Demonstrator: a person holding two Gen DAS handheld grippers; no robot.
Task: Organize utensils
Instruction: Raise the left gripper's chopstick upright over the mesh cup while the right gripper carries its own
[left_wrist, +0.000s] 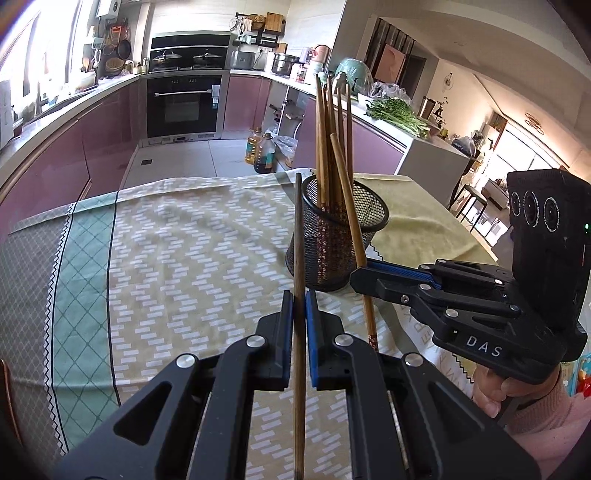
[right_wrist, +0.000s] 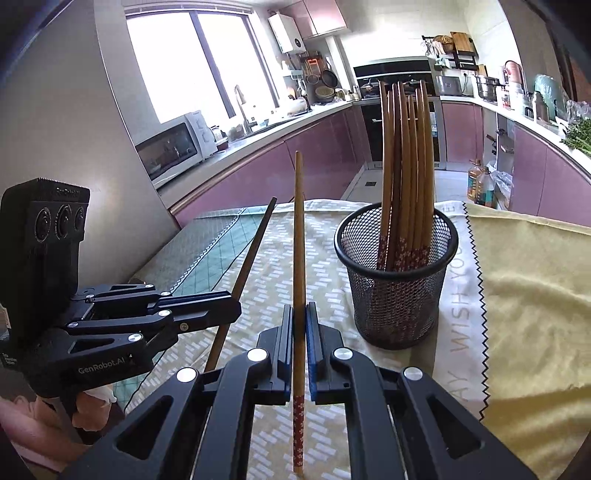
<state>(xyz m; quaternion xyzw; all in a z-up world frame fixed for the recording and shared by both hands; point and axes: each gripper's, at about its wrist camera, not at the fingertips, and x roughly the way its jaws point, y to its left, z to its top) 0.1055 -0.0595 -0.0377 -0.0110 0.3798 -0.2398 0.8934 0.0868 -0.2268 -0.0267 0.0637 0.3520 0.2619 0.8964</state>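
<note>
Left gripper (left_wrist: 299, 314) clamped on dark chopstick (left_wrist: 298, 236), long axis upright. Right gripper (right_wrist: 299, 325) clamped on patterned chopstick (right_wrist: 298, 236), likewise upright. Mesh holder (right_wrist: 397, 273) lies far right, nearer right gripper; bundled chopsticks (right_wrist: 406, 166) held inside.

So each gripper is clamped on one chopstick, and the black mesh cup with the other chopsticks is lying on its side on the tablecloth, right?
Not quite. The mesh cup stands upright on the tablecloth, its chopsticks pointing up, as the right wrist view shows. The rest holds: the left gripper and the right gripper each clamp one chopstick.
</note>
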